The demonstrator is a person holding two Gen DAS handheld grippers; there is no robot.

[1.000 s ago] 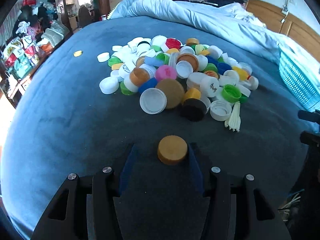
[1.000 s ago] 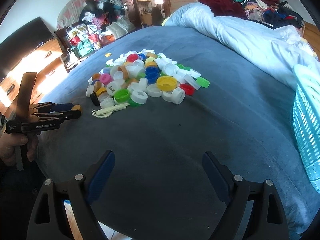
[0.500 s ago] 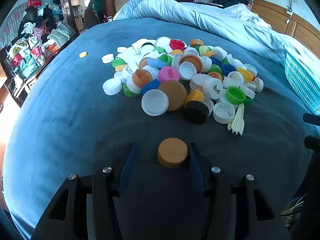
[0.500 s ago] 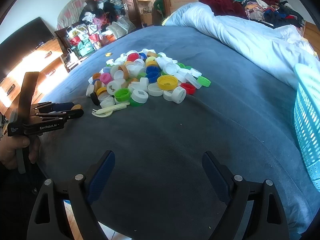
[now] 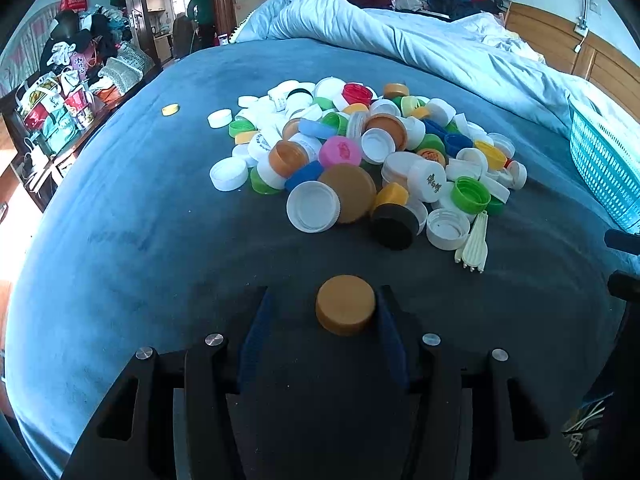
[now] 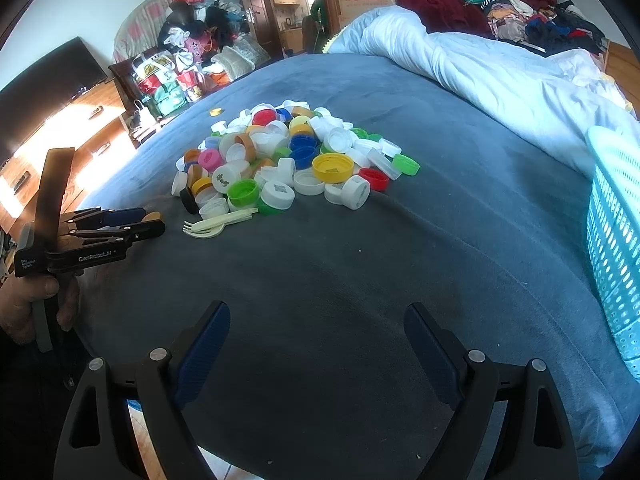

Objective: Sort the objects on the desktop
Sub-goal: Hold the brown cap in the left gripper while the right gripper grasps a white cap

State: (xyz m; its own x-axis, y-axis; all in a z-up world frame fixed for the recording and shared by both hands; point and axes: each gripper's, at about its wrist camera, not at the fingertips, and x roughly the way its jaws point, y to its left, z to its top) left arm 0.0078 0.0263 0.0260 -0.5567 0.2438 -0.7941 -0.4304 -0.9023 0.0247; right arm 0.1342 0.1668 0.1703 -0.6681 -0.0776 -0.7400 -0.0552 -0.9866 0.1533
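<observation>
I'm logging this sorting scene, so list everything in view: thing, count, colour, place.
bottle caps pile: dozens, mixed white, green, blue, yellow, orange, red, pink, black; middle of the bed.
orange cap: one, between the left gripper's jaws, touching only the right-hand pad; grip unclear.
lone yellow cap: one, apart from the pile, far left.
plastic forks: a few, cream, at the pile's near edge.
blue blanket: one, covers the bed.
quilt: one, pale blue, bunched at the far side.
basket: one, turquoise, right edge.
television: one, black, left wall.
left gripper: black with blue pads.
right gripper: jaws wide, empty.
hand: holds the left gripper's handle.
</observation>
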